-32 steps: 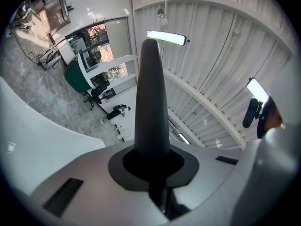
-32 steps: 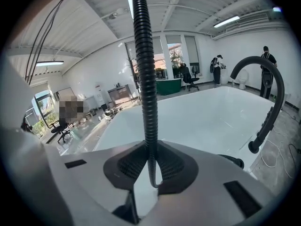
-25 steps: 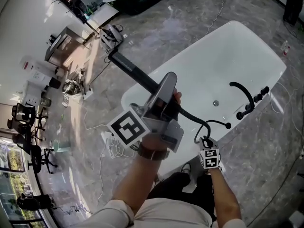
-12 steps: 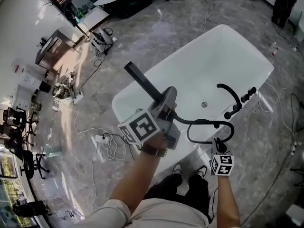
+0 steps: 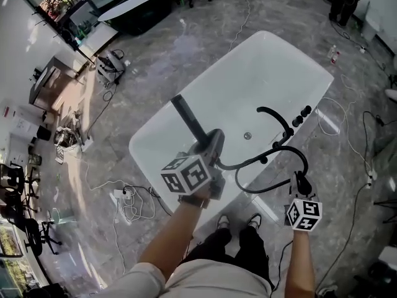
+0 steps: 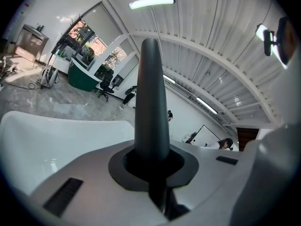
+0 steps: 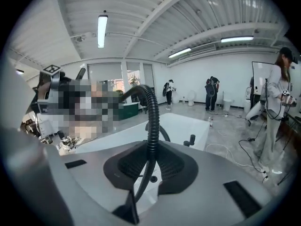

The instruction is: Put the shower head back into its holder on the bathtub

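1. A grey marbled floor (image 5: 186, 48) spread beneath the left gripper (image 6: 152, 166), strewn with cables (image 5: 133, 197).
2. Ahead of it stood windows (image 6: 94, 36) and a green counter (image 6: 80, 74).
3. Above, tube lamps (image 6: 151, 2) lit a ribbed white ceiling (image 6: 211, 32).

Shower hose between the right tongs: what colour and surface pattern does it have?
Black hose, ribbed; clearest in the right gripper view.

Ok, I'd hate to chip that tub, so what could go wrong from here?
1. The shower head juts far beyond the left claw above the bathtub; a careless swing might knock the rim.
2. The hose loops loosely between both claws near the faucet and could snag on it.
3. The right claw pinches only the thin hose, which might slide through.
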### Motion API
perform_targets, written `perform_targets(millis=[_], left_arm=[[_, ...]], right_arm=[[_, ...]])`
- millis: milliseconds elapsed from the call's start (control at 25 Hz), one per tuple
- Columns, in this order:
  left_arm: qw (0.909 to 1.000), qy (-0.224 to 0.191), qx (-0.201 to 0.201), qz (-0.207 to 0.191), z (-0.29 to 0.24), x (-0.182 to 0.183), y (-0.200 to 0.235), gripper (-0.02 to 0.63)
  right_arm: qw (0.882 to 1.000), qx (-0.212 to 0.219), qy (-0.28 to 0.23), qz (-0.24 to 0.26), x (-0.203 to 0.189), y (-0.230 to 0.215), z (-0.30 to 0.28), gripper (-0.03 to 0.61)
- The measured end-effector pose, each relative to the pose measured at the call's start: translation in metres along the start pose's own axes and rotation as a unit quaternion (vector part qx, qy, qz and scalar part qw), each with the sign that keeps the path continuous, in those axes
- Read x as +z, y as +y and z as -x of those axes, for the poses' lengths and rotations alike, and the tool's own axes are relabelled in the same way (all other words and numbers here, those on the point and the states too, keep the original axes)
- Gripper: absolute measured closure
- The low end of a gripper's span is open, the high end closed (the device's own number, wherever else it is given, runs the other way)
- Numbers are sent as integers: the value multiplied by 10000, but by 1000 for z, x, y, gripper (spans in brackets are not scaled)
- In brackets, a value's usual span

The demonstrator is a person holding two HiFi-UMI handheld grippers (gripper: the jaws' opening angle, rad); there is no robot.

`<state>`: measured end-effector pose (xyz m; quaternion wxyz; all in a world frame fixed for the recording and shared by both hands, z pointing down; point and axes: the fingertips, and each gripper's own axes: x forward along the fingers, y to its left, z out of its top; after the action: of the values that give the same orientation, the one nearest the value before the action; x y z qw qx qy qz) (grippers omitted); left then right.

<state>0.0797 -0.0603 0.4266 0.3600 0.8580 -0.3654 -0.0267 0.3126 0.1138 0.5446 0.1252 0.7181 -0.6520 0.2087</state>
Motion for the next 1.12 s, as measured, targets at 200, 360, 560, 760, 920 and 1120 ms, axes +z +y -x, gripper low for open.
perform_targets(millis=[200, 360, 560, 760, 920, 1120], left_arm=[[9990, 288, -20, -335, -12, -27, -12, 581], [9970, 397, -104, -652, -16, -37, -30, 581], [9944, 305, -256, -976, -16, -39, -61, 581], [9926, 158, -216, -1184, -17, -34, -84, 581], [9904, 11, -139, -1378, -19, -24, -98, 581], [9882, -274, -54, -1504, -26, -15, -109, 583]], right_arm=[[9986, -127, -499, 86, 64, -21, 27, 509], [9952, -97, -952, 199, 119, -26, 45, 509], [9860, 1, -1625, 377, 186, -27, 54, 509], [9738, 288, -2213, 442, 242, -23, 48, 509], [9614, 659, -2645, 369, 279, -17, 44, 509], [9441, 983, -3127, 357, 315, -12, 30, 509]])
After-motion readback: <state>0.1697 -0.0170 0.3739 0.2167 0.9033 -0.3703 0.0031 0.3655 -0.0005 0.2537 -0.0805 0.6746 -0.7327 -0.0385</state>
